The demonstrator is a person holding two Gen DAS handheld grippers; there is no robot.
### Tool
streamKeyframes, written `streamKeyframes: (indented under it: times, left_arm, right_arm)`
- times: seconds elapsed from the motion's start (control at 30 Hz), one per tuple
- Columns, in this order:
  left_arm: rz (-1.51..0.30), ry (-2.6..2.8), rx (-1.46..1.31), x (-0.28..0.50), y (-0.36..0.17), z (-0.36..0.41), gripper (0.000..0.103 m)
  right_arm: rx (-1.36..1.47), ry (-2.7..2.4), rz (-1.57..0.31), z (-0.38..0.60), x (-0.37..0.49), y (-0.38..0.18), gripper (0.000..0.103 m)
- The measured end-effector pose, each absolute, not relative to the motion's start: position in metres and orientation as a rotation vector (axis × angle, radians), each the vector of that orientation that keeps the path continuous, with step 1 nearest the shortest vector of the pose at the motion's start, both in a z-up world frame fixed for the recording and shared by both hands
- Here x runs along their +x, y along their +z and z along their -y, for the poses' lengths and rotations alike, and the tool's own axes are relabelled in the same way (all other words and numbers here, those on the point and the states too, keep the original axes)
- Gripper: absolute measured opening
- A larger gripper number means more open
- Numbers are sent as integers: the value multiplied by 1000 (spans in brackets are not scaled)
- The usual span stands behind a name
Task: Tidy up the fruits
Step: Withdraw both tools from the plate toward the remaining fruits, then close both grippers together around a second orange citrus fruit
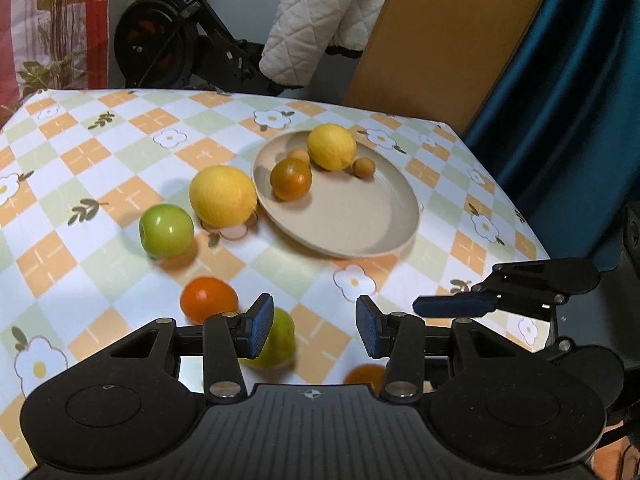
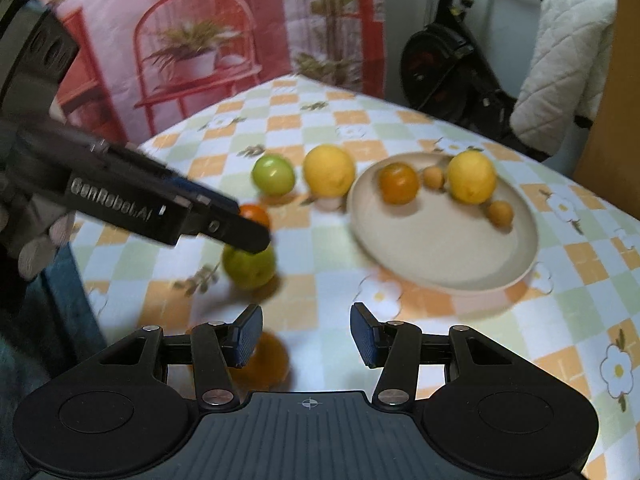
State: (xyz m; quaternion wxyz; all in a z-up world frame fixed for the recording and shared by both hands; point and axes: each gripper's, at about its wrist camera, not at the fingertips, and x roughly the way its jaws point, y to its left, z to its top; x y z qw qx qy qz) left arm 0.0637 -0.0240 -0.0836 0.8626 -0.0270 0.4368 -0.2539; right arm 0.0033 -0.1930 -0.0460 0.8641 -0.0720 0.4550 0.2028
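checkered tablecloth (image 1: 120, 168), exercise bike (image 1: 168, 40) behind

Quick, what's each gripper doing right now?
Left gripper: open, holding nothing.
Right gripper: open, holding nothing.
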Motion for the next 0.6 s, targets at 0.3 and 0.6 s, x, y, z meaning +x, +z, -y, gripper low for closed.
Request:
streamKeyframes:
  times: [0.3,0.6]
  left_arm:
    - [-956,-566,-55,54,-94,25,48]
    - [-1015,-604,-63,44,-107,34,48]
  right_arm:
    - [-193,493,-1025,183,-9,-59,44]
    - [-173,515,-1059,180,-5,-72,42]
